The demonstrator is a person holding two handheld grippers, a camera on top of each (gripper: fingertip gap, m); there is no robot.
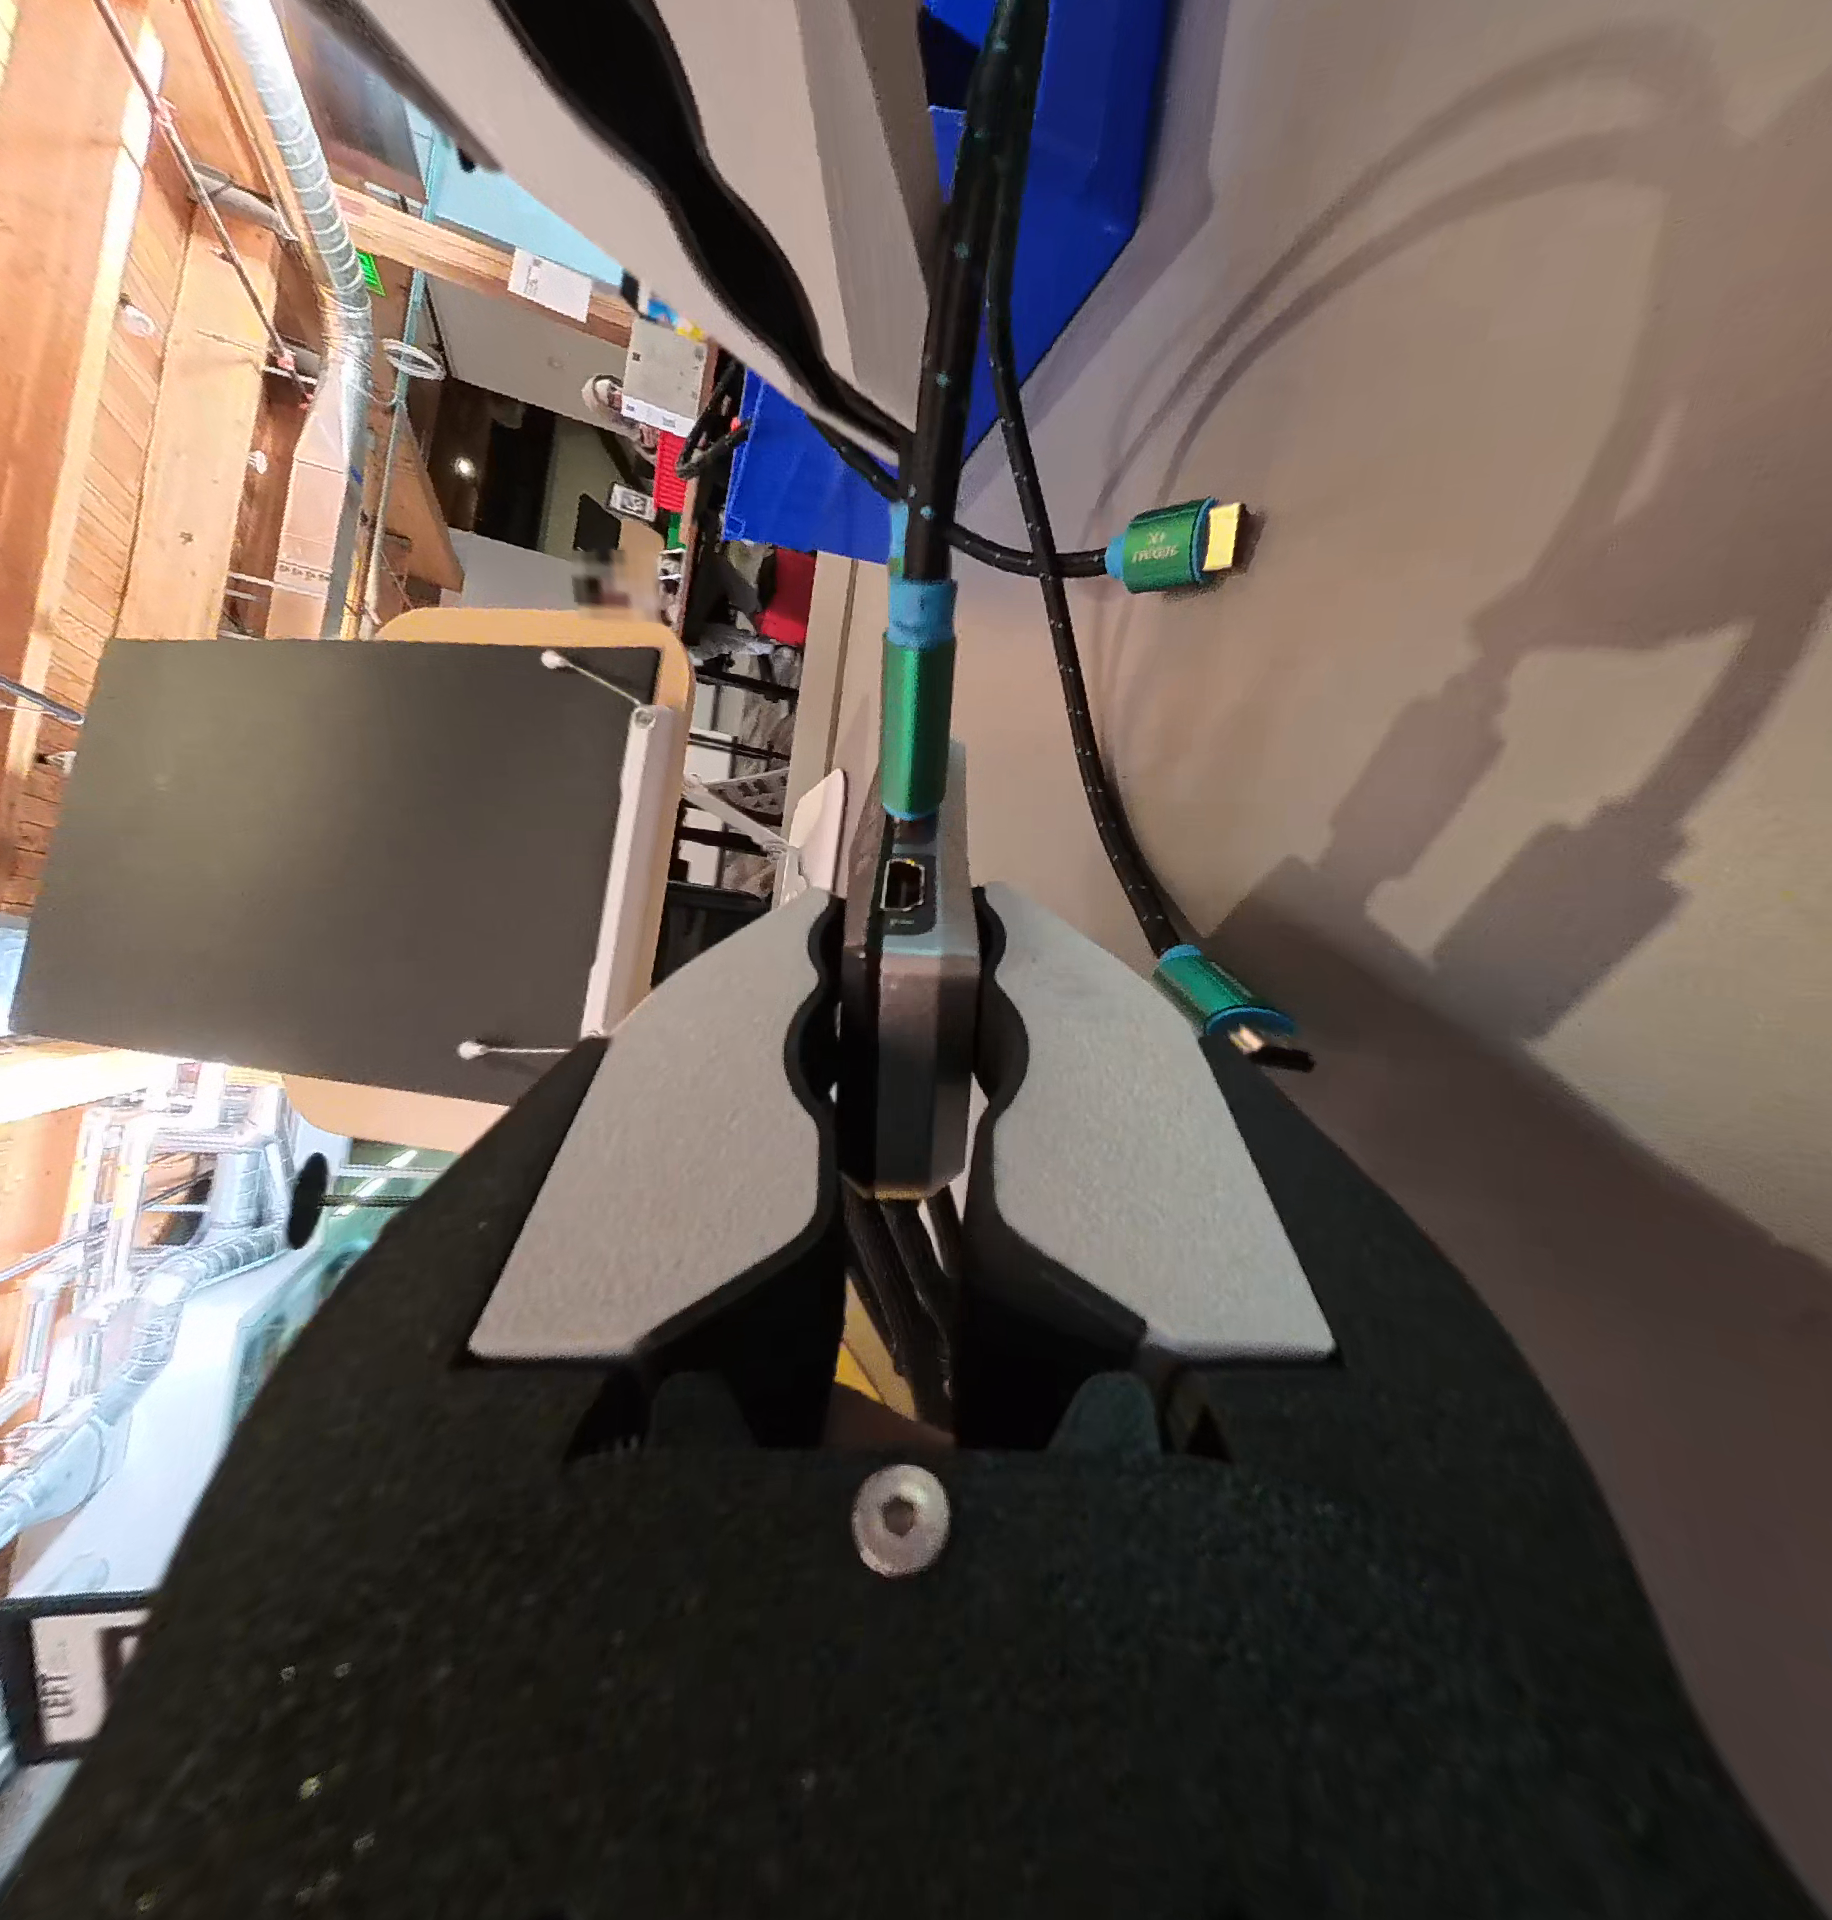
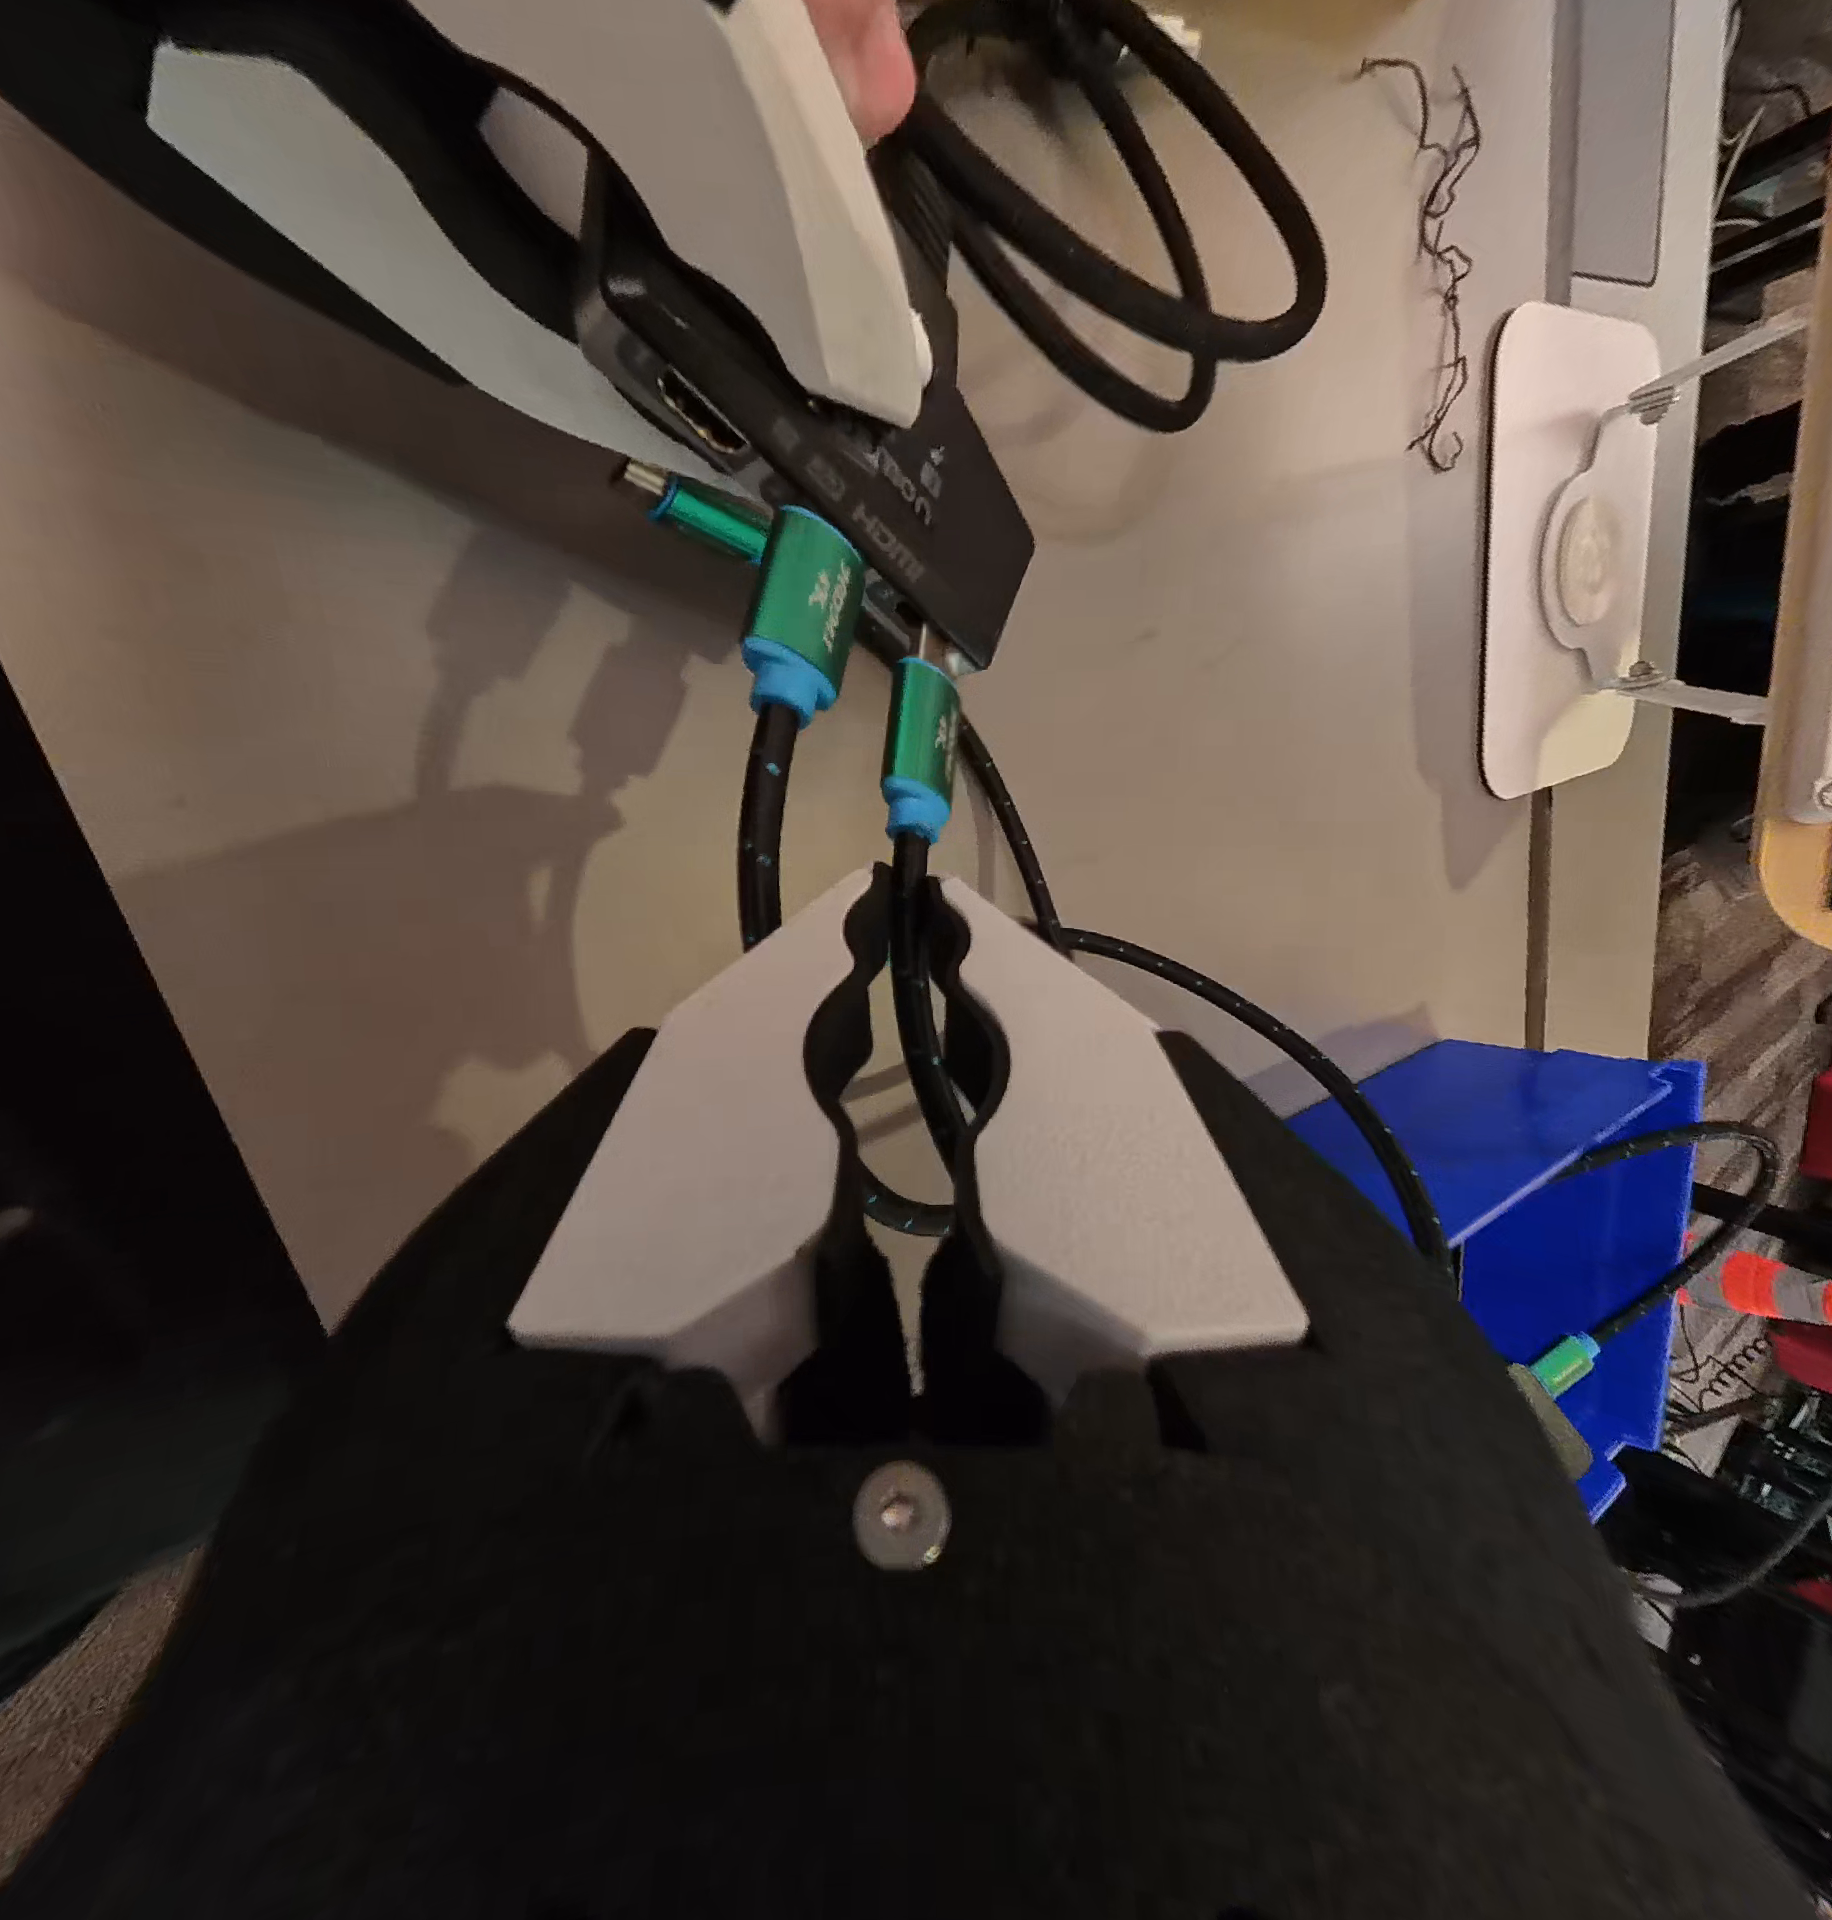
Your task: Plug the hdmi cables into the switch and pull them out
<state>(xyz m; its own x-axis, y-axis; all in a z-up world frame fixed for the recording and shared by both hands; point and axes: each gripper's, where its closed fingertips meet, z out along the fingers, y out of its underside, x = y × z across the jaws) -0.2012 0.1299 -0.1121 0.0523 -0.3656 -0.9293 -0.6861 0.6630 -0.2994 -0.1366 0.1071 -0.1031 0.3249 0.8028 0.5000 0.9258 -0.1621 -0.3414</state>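
Between the left gripper's (image 1: 907, 1023) closed fingers sits the small, light, hard switch (image 1: 917, 997). Just ahead, the right gripper (image 2: 904, 894) pinches the bendy cable (image 2: 907, 935); its stiff green plug (image 2: 920, 743) gives a better hold.

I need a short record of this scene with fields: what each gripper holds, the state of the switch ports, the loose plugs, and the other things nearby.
left gripper: shut on the switch, held above the table
right gripper: shut on the cable, just behind its green plug
green plug: at a switch port, depth of insertion unclear
switch ports: one empty port faces the left wrist view
loose plugs: gold-tipped plug and dark-tipped plug lie on the table
nearby: blue bin beside the table
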